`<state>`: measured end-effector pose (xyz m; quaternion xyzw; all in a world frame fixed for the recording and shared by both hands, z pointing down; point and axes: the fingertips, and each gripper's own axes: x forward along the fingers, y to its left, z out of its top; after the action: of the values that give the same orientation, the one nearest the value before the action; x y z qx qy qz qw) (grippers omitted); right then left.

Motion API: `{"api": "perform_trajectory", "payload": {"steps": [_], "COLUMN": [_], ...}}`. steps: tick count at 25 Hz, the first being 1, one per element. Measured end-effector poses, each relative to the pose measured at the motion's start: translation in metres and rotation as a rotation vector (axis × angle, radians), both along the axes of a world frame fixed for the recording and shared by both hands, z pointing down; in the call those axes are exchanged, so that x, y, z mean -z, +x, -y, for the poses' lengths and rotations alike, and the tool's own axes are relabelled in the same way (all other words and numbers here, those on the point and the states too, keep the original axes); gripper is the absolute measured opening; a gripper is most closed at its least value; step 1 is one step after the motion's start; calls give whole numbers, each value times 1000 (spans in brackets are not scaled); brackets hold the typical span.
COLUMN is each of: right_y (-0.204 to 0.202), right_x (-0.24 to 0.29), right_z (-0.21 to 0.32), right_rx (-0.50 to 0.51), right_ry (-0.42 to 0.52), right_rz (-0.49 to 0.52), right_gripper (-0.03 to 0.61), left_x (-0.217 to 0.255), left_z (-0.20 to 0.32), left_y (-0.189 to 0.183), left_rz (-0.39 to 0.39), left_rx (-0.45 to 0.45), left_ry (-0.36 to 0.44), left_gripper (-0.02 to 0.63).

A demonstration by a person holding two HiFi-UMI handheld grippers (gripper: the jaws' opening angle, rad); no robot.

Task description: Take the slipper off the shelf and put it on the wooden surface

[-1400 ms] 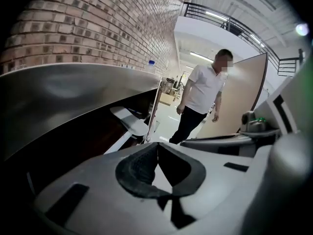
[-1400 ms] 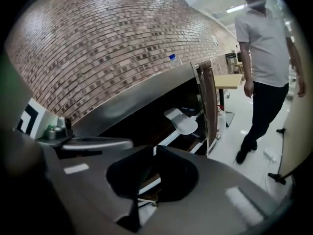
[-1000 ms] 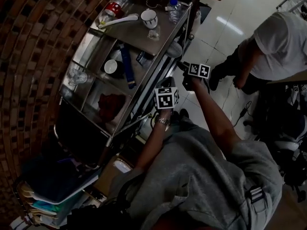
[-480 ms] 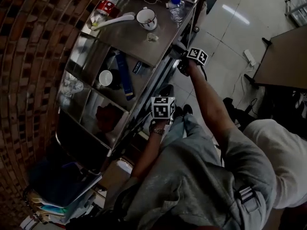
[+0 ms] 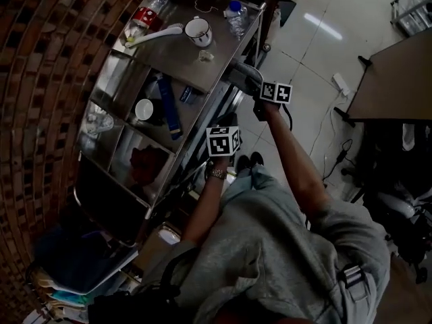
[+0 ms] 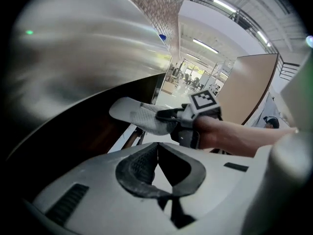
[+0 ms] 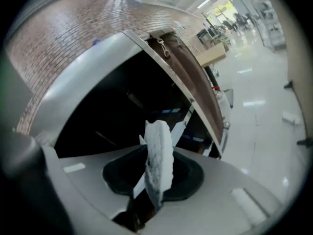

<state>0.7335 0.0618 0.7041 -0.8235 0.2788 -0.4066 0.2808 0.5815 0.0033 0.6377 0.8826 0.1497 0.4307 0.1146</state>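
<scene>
A white slipper (image 7: 159, 153) stands on edge between my right gripper's (image 7: 154, 166) jaws, which are closing with their pads on it. In the head view the slipper (image 5: 243, 75) pokes out at the front edge of the metal shelf unit (image 5: 177, 66), just beyond the right gripper (image 5: 256, 86). The left gripper view shows the slipper (image 6: 139, 117) held in the air in front of the shelf. My left gripper (image 6: 157, 145) is shut with nothing in it and hangs lower (image 5: 228, 121), beside the shelf's front rail. A brown wooden table (image 5: 391, 79) stands to the right.
The top shelf carries a white mug (image 5: 196, 30), a water bottle (image 5: 236, 15), a white brush (image 5: 152, 36) and a red can (image 5: 143, 17). Lower shelves hold a blue object (image 5: 170, 106), a white cup (image 5: 144, 109) and something red (image 5: 145, 160). A brick wall lies behind.
The head view has swung, and a bystander in a white shirt has left the frame. Both grippers stay at the shelf's front edge, the right one by the slipper.
</scene>
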Motion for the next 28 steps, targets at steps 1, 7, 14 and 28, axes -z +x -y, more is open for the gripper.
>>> {"api": "perform_trajectory", "payload": {"steps": [1, 7, 14, 28], "right_y": [-14, -93, -145, -222], "right_x": [11, 61, 105, 111], "right_z": [-11, -68, -95, -56], "right_rx": [10, 25, 22, 501], "right_ry": [-59, -349, -422, -372], "right_rz": [-13, -98, -213, -268], "right_gripper": [80, 80, 77, 75], "left_x": [4, 22, 53, 59], "left_z": [-3, -30, -85, -12], "left_y": [4, 22, 5, -101], "left_rz": [-12, -83, -172, -116], "left_rx": [-1, 14, -25, 384], "left_ry": [-2, 76, 62, 122], "left_gripper": [3, 3, 3, 3]}}
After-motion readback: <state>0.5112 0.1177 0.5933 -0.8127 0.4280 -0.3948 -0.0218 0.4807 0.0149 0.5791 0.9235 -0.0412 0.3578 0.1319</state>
